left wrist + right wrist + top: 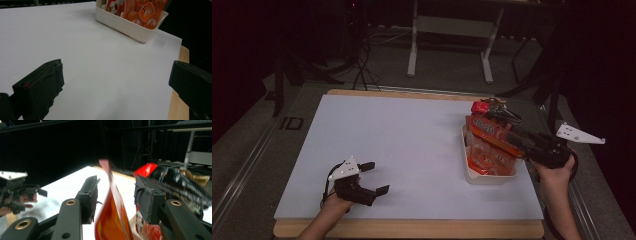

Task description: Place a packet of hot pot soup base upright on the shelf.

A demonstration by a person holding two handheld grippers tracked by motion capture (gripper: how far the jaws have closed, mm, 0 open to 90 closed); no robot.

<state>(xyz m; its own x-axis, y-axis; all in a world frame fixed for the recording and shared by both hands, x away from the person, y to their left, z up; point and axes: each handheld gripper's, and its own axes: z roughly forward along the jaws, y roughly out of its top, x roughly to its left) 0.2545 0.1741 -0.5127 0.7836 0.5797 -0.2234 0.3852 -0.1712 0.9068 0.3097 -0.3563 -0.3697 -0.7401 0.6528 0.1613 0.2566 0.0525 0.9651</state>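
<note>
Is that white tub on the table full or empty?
Full: the white tub is packed with orange snack packets standing on edge, tops rising above its rim.

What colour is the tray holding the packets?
White tray, clearest in the left gripper view.

desk [412, 150]: sheet [402, 145] lies on top | tray [488, 176]: on sheet, right side, near right edge | packets [492, 145]: upright in tray | left tongs [371, 177]: over sheet, near-left corner, well apart from tray | right tongs [492, 117]: above tray's far end, one packet between jaws, not pressed
</note>
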